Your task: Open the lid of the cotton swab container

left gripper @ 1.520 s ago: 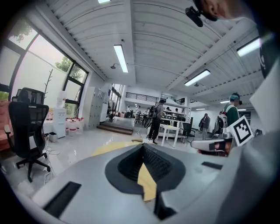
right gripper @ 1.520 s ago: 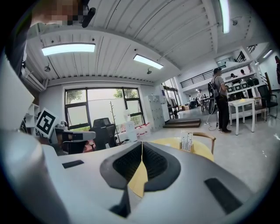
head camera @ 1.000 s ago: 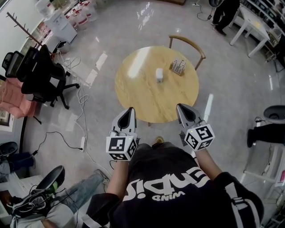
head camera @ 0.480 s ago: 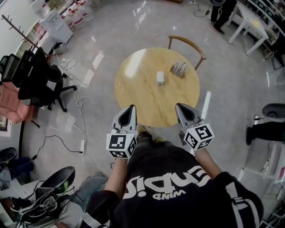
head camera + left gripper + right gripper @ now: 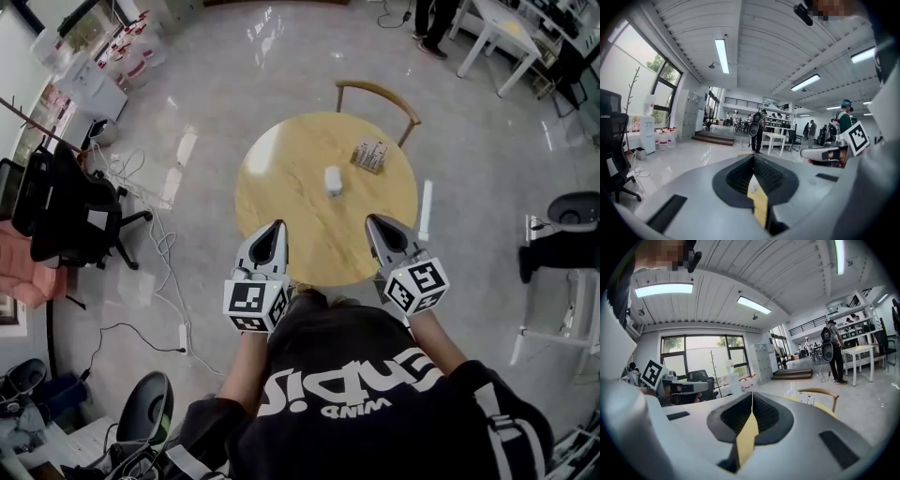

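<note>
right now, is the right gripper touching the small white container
Apart: head view shows bare round wooden table between the right gripper and the small white container.

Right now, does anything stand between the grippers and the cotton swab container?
Nothing visible: only bare table lies between the left gripper, the right gripper and the cotton swab container. A small box sits beyond.

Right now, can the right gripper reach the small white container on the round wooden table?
Probably, with a reach: the right gripper, jaws shut, hangs at the near edge of the wooden table, bare wood between it and the small white container.
</note>
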`<move>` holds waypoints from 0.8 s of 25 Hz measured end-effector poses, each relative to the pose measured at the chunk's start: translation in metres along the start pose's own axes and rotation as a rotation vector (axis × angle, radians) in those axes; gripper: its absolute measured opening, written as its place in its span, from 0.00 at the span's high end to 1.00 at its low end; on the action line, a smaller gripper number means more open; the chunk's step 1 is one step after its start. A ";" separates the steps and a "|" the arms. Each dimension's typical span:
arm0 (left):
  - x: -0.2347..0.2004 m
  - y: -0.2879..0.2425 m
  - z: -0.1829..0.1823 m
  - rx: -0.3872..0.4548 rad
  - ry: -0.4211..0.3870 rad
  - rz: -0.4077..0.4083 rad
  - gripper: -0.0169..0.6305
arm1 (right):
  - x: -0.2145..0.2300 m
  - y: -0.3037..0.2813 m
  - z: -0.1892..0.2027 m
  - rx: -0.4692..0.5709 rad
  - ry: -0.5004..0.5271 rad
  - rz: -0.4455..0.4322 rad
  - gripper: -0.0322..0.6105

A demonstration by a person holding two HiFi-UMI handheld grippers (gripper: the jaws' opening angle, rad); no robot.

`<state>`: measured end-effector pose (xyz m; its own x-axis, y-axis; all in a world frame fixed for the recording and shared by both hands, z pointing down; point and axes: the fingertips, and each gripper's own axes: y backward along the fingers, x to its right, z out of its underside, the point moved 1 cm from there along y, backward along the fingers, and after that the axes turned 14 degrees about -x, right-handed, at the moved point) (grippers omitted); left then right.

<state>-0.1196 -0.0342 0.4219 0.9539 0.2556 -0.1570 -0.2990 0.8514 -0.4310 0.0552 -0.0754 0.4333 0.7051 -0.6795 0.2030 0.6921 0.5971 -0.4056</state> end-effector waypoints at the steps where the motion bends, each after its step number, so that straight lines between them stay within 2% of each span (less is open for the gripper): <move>1: -0.004 -0.003 -0.003 0.001 -0.007 0.011 0.96 | 0.000 -0.003 -0.003 0.004 -0.004 0.012 0.95; 8: -0.017 -0.017 -0.012 -0.013 -0.023 0.062 0.96 | 0.004 -0.016 -0.011 0.011 -0.025 0.064 0.95; 20: -0.020 -0.043 -0.023 -0.013 0.007 0.065 0.96 | 0.025 -0.029 -0.033 0.024 -0.003 0.068 0.94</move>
<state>-0.1262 -0.0866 0.4232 0.9324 0.3070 -0.1908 -0.3606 0.8269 -0.4315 0.0474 -0.1244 0.4205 0.7510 -0.6356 0.1788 0.6462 0.6519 -0.3969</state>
